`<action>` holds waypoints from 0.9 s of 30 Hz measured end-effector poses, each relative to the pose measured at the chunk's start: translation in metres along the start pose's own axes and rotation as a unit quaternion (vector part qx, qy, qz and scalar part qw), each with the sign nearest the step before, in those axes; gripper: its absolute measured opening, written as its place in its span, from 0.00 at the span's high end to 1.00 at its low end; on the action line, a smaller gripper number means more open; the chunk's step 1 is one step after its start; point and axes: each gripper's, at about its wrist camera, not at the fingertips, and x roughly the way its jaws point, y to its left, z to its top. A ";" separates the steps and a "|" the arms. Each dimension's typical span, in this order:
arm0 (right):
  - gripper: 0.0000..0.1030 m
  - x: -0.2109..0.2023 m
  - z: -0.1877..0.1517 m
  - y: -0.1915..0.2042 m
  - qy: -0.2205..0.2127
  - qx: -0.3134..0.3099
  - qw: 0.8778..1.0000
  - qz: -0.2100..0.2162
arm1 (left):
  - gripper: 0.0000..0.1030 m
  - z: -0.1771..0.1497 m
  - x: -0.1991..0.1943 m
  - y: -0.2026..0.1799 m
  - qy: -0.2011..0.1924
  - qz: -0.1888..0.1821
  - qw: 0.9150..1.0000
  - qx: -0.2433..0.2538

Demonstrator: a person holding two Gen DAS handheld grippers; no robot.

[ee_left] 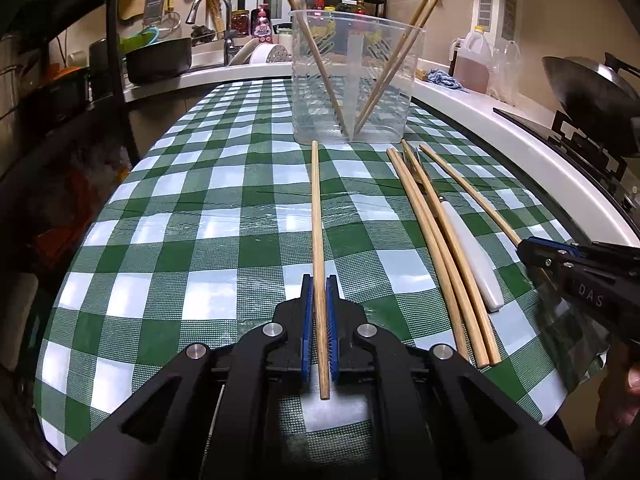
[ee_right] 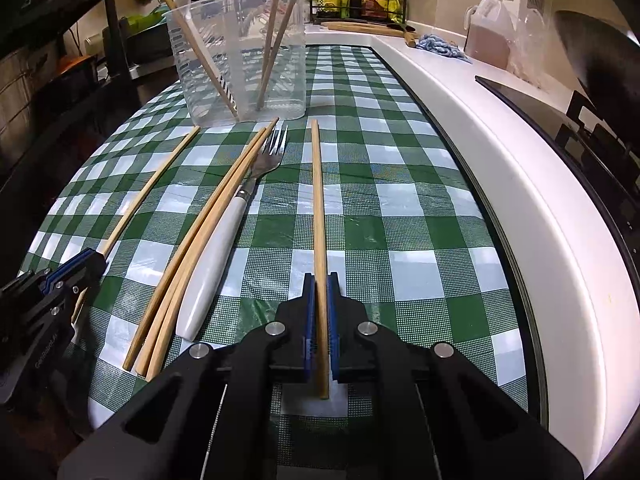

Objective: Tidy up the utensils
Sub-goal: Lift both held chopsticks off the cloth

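A clear plastic holder (ee_left: 352, 80) (ee_right: 240, 56) with a middle divider stands at the table's far end, with three chopsticks and a white spoon in it. My left gripper (ee_left: 320, 284) is shut on a wooden chopstick (ee_left: 316, 216) that points toward the holder. My right gripper (ee_right: 321, 282) is shut on another chopstick (ee_right: 318, 200); it also shows in the left wrist view (ee_left: 524, 246). Between them three loose chopsticks (ee_right: 208, 216) and a white-handled fork (ee_right: 232, 224) lie on the cloth. The left gripper also shows in the right wrist view (ee_right: 92, 258).
The table has a green and white checked cloth (ee_left: 208, 240). A white counter (ee_right: 500, 152) runs along the right, with a stove (ee_right: 580, 120), a wok (ee_left: 592, 84), a jug (ee_left: 474, 60) and a blue cloth (ee_right: 440, 46). A sink with a tap (ee_left: 212, 12) lies behind.
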 end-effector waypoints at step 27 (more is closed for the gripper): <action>0.94 0.000 -0.001 0.007 0.000 -0.011 1.000 -0.002 | 0.94 0.002 0.001 -0.002 -0.002 0.003 1.000 0.006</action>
